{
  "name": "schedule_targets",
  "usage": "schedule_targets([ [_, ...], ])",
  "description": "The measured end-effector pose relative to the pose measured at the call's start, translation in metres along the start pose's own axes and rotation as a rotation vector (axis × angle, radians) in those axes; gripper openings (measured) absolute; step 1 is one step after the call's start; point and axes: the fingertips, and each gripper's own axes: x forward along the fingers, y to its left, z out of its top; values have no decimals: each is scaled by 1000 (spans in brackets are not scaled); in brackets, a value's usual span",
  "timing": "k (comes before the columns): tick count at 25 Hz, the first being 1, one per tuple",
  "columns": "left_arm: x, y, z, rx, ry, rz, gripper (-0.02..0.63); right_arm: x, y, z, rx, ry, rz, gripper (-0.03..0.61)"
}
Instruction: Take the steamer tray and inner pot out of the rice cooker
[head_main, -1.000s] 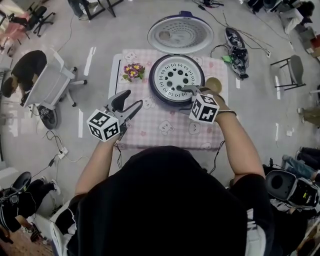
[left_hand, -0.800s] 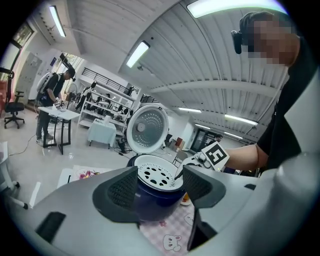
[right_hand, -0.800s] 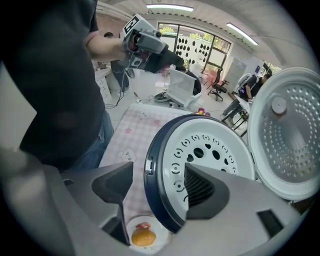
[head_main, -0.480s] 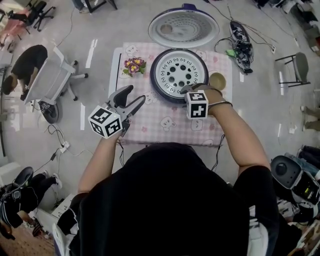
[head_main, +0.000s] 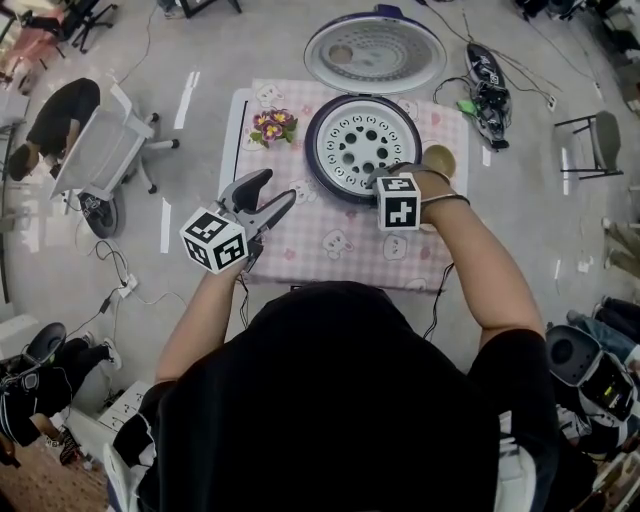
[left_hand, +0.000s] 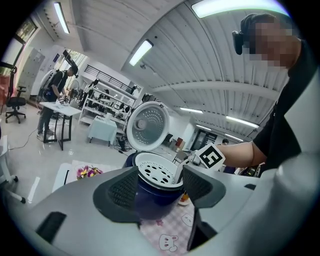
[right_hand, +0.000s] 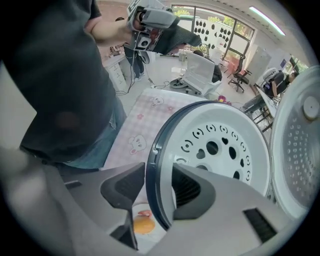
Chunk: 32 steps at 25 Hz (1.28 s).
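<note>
The navy rice cooker (head_main: 313, 152) stands on the pink checked table (head_main: 330, 245) with its lid (head_main: 375, 50) swung open to the far side. The white perforated steamer tray (head_main: 365, 140) lies in its mouth. My right gripper (head_main: 383, 178) points steeply down at the tray's near right edge. In the right gripper view its jaws have just been closing. They straddle the rim with one pad outside the dark ring and one on the steamer tray (right_hand: 220, 150), both touching. My left gripper (head_main: 274, 192) hovers open and empty left of the cooker, level with the tray (left_hand: 155, 170).
A small pot of flowers (head_main: 270, 125) sits at the table's far left corner. A small bowl (head_main: 437, 160) stands right of the cooker, close to my right hand. Chairs, cables and a seated person surround the table on the floor.
My right gripper has tipped downward and sunk onto the tray's near right edge, and its jaws have narrowed around the rim. My left gripper has stayed where it was, open.
</note>
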Motion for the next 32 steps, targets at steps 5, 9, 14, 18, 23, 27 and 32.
schedule_targets([
  [5, 1, -9, 2, 1, -1, -19, 296, -18, 0, 3, 16, -19, 0, 161],
  [9, 1, -17, 0, 5, 6, -33, 296, -27, 2, 6, 33, -30, 13, 164],
  [14, -2, -20, -2, -2, 11, -39, 296, -37, -2, 12, 52, -52, 1, 104],
  [18, -5, -20, -4, -8, 12, -40, 296, -40, -7, 12, 61, -52, -37, 32],
  [23, -11, -21, -1, -8, 10, -42, 296, -43, -9, 14, 37, -37, -86, 25],
  [27, -15, -21, 4, -3, 3, -47, 296, -43, -9, 15, 10, -33, -136, 26],
  [32, -22, -29, 0, 3, 10, -55, 296, -41, 0, 13, 15, -23, -177, 26],
])
